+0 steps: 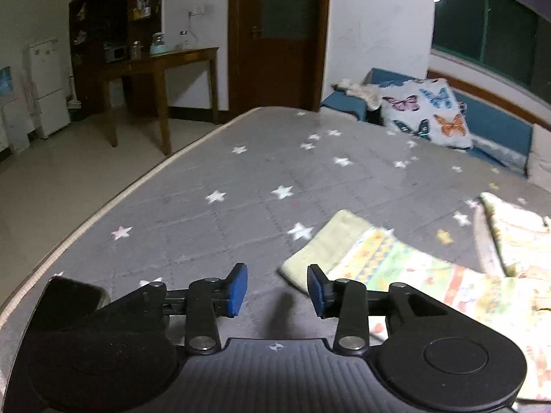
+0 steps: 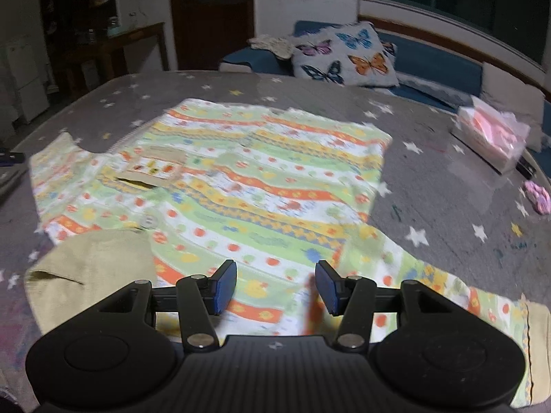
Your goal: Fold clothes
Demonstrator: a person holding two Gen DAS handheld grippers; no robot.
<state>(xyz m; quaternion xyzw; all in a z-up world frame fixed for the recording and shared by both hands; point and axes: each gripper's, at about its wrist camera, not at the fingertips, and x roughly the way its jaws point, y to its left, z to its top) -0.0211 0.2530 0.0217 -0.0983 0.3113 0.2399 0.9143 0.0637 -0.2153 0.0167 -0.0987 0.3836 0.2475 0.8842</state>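
Bed (image 2: pixel 430 186) with grey star-print cover; patterned shirt (image 2: pixel 248 179) spread flat on it, pink packet (image 2: pixel 489 134) and small pink item (image 2: pixel 539 199) near far right edge.

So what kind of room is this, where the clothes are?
Probably a bedroom in a home: a grey star-patterned bed cover under the striped colourful garment, a white butterfly-print pillow behind it, and a wooden side table by the brown door.
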